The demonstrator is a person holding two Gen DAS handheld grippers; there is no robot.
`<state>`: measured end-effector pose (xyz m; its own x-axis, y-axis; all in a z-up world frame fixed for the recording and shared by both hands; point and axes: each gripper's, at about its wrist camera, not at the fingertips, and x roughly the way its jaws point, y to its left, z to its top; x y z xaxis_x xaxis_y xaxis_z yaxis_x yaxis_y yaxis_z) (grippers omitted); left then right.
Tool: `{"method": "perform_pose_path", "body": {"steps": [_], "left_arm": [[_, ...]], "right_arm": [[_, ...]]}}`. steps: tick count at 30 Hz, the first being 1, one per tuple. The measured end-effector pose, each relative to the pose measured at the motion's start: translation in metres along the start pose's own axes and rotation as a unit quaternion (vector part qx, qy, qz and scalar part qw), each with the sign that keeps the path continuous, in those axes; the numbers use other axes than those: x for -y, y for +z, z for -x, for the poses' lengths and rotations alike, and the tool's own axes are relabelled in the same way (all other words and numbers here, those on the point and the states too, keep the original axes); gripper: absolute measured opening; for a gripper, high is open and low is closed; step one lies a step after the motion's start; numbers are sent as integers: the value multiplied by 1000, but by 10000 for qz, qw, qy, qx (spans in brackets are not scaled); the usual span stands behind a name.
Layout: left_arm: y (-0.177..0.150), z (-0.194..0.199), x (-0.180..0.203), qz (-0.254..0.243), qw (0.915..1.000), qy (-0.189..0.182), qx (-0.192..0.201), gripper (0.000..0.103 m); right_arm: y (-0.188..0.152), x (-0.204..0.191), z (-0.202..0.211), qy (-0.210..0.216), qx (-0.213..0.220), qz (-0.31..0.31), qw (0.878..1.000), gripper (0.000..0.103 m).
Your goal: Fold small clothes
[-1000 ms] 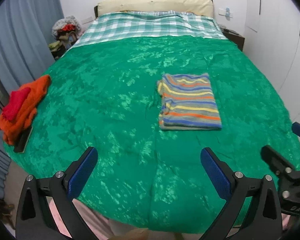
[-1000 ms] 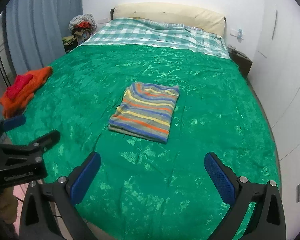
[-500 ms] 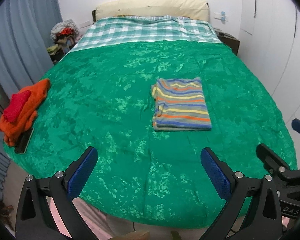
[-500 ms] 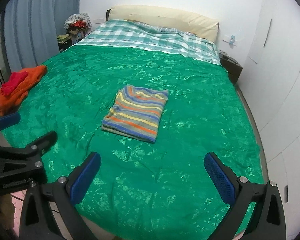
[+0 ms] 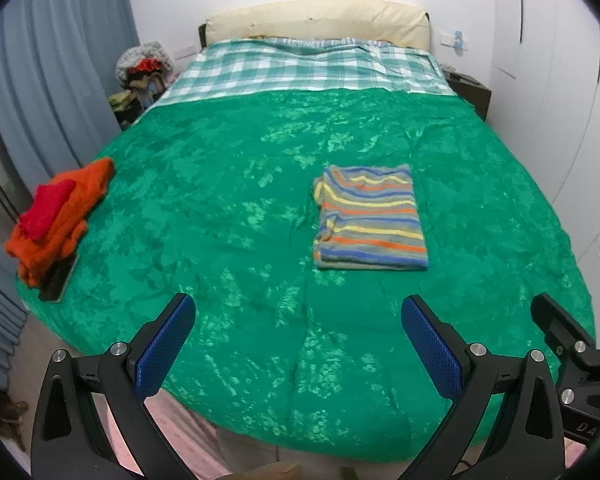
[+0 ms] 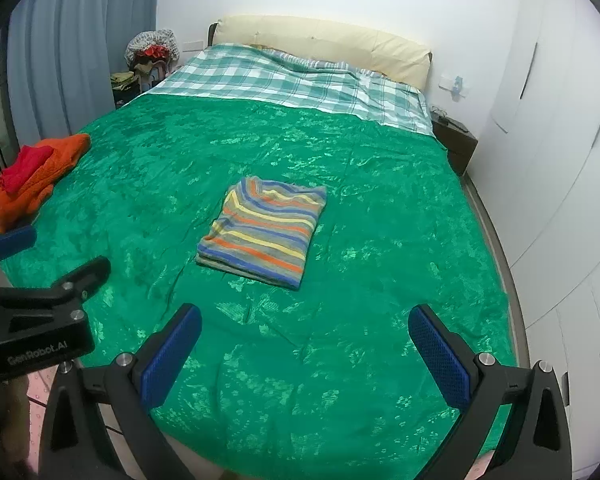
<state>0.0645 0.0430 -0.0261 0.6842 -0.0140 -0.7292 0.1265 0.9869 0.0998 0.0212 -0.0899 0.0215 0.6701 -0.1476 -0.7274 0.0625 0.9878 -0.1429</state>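
A folded striped garment [image 5: 370,218] lies flat on the green bedspread [image 5: 220,184], right of the bed's middle; it also shows in the right wrist view [image 6: 266,230]. A pile of orange and red clothes [image 5: 56,216] sits at the bed's left edge, also seen in the right wrist view [image 6: 32,176]. My left gripper [image 5: 296,328] is open and empty, held off the bed's near edge. My right gripper [image 6: 304,334] is open and empty, also well short of the striped garment.
A dark flat object [image 5: 58,280] lies beside the orange pile. A checked sheet [image 5: 308,66] and a cream headboard [image 5: 316,18] are at the far end. Blue curtains [image 5: 40,80] hang left, white wardrobe doors [image 6: 560,160] stand right, a dark nightstand [image 6: 454,144] beside them.
Both grippers have pulled back and risen from the bed, so the striped garment looks farther away. Both stay open. The garment has not moved.
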Motion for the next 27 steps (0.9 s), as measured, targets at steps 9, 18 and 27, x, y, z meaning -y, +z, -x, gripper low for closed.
{"method": "perform_pose_path", "body": {"steps": [9, 18, 27], "left_arm": [[0, 6, 1, -223, 9995, -206, 115, 103], [2, 10, -2, -196, 9996, -101, 153, 103], [-2, 7, 3, -336, 9994, 32, -8, 103]], "right_arm": [[-2, -3, 2, -83, 7, -3, 10000, 102], [1, -4, 9, -207, 57, 87, 9997, 102], [3, 0, 8, -274, 31, 125, 9995, 102]]}}
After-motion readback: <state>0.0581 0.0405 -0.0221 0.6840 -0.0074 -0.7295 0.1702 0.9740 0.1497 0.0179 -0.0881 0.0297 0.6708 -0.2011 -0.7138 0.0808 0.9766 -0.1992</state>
